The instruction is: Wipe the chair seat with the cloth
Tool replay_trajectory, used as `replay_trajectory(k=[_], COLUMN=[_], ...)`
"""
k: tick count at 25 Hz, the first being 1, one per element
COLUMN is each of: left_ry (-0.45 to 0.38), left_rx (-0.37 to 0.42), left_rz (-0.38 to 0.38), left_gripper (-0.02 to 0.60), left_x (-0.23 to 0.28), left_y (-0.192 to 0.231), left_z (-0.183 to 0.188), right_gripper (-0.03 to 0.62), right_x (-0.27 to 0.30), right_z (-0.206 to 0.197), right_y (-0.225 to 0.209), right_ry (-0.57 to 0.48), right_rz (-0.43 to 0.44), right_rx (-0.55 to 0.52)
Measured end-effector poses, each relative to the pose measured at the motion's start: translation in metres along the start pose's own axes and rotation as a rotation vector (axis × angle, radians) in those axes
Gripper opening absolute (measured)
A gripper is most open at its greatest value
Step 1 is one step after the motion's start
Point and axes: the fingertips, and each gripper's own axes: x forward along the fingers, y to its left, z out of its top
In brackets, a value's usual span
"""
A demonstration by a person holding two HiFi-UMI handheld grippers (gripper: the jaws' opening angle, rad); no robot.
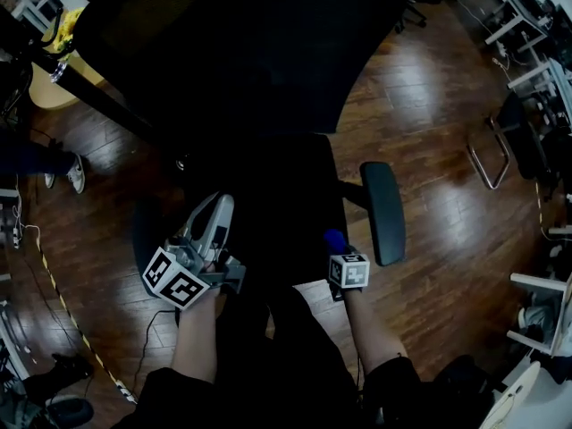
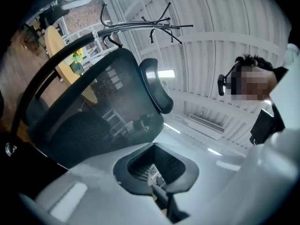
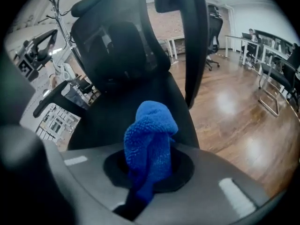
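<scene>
Blue cloth (image 3: 150, 137) is sitting clamped in our right gripper (image 3: 149, 175) near the chair seat (image 3: 105, 121); we are holding our left gripper (image 1: 213, 229) closed, empty.

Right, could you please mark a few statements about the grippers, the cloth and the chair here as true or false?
1. The right gripper is shut on a blue cloth. True.
2. The left gripper also holds a cloth. False: it holds nothing.
3. The cloth lies spread flat on the chair seat. False: it is bunched up in the right gripper.
4. The chair is black. True.
5. The floor is carpeted. False: it is glossy wood.
</scene>
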Motion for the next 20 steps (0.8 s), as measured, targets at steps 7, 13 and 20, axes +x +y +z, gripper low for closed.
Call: replay_trajectory(k=[7, 13, 20], left_ry=[0.004, 0.004, -0.093], left_rx=[0.092, 0.225, 0.272], left_rz=[-0.077, -0.259, -0.323], left_gripper=[-0.008, -0.008, -0.008], left_x=[-0.001, -0.021, -0.052], left_y=[-0.080, -0.155, -0.197], left_z=[0.075, 0.150, 0.168], right_gripper=[0.034, 0.034, 0.034], right_x=[-0.117, -0.292, -0.383], right_z=[0.157, 0.286, 0.290], right_y=[0.147, 0.282, 0.305], right_ry=[-0.406, -0.844, -1.036], right_rz=[0.366, 0.714, 0.815], right_rx=[-0.159, -0.223, -0.235])
